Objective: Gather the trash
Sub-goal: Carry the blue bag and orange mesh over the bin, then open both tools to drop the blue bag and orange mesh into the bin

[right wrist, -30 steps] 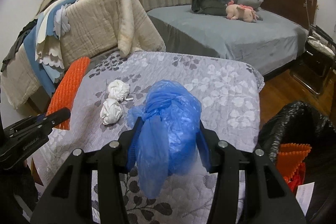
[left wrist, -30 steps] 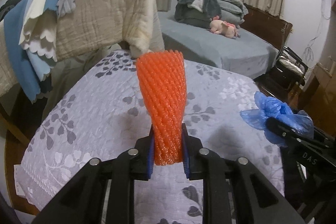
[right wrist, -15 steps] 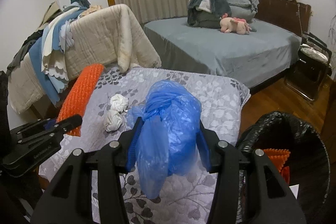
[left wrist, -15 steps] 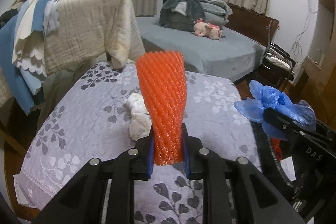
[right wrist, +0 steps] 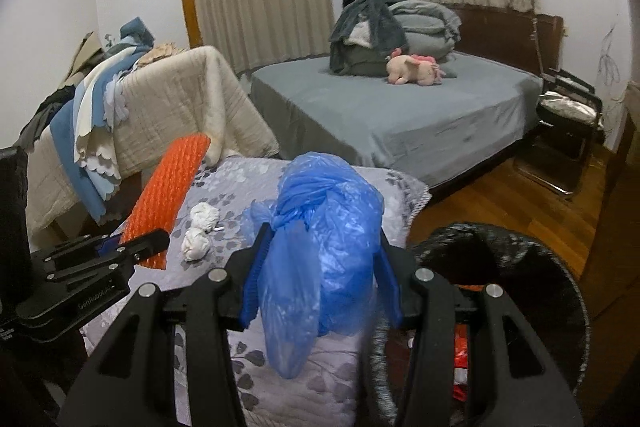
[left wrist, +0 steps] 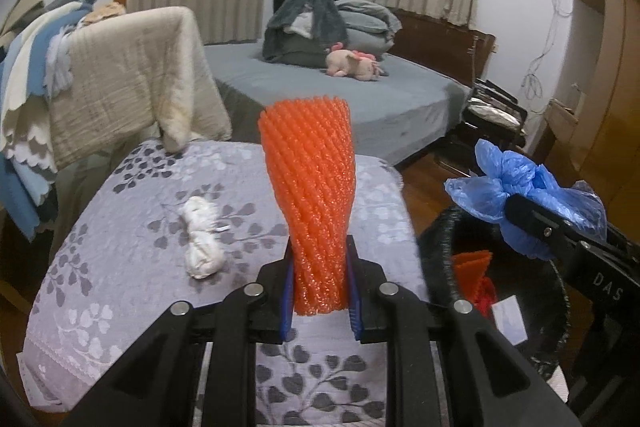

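Two grippers each carry trash; the left gripper (left wrist: pixel 320 291) pinches an orange foam net (left wrist: pixel 310 187) standing upright from its jaws; the right gripper (right wrist: pixel 320 279) clamps a blue bag (right wrist: pixel 320 247); a black bin (right wrist: pixel 560 307) sits low to its right; white tissues (left wrist: pixel 200 239) lie on the quilt (left wrist: pixel 120 227) ahead-left of the left gripper.

Dim, even indoor light; fisheye-bent edges, dark corners, slight motion blur.

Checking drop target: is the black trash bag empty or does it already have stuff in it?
Not empty. The black trash bag stands open, with orange foam netting and a white slip of paper visible inside. How full, cannot tell.
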